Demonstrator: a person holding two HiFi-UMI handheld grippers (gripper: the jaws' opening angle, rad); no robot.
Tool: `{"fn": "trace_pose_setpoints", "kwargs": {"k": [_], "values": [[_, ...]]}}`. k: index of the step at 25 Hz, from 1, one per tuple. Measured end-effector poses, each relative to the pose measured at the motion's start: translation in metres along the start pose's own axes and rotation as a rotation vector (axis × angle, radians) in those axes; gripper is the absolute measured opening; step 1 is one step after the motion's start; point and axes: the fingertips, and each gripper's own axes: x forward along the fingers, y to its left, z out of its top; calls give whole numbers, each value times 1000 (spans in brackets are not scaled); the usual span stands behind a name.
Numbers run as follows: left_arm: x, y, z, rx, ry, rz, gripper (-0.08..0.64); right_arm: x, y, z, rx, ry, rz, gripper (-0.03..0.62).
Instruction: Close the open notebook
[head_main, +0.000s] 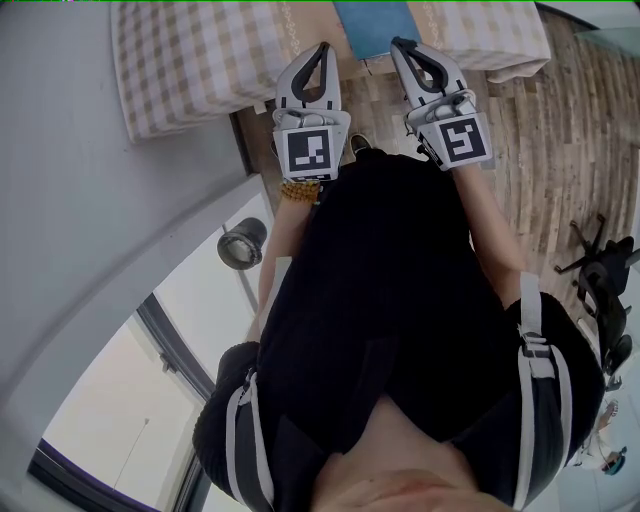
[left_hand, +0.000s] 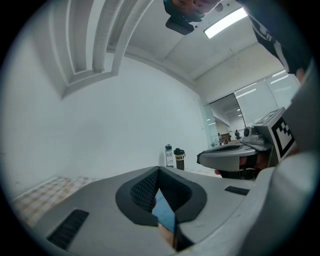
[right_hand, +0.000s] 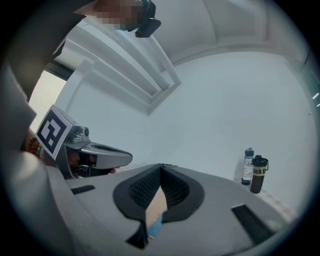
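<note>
The blue thing runs off my head view's top edge; I can't tell whether it's the notebook, or whether it's open.

The checked-cloth table carries a blue thing, perhaps the notebook, and two bottles.

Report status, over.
Left hand-held gripper shut, empty. Right hand-held gripper shut, empty. Blue notebook on checked table, untouched, open or not unclear. Nothing seen blocking.

The dark bottle bears bold black lettering, only partly legible: "uck K". Print on the white bottle just left of it is too small to read.
</note>
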Motion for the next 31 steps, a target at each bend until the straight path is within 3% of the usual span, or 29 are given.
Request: {"fn": "trace_pose_setpoints", "kwargs": {"k": [31], "values": [[-5, 6, -35, -34, 81, 8, 5, 3, -4, -68, 12, 204, 6, 3]]}}
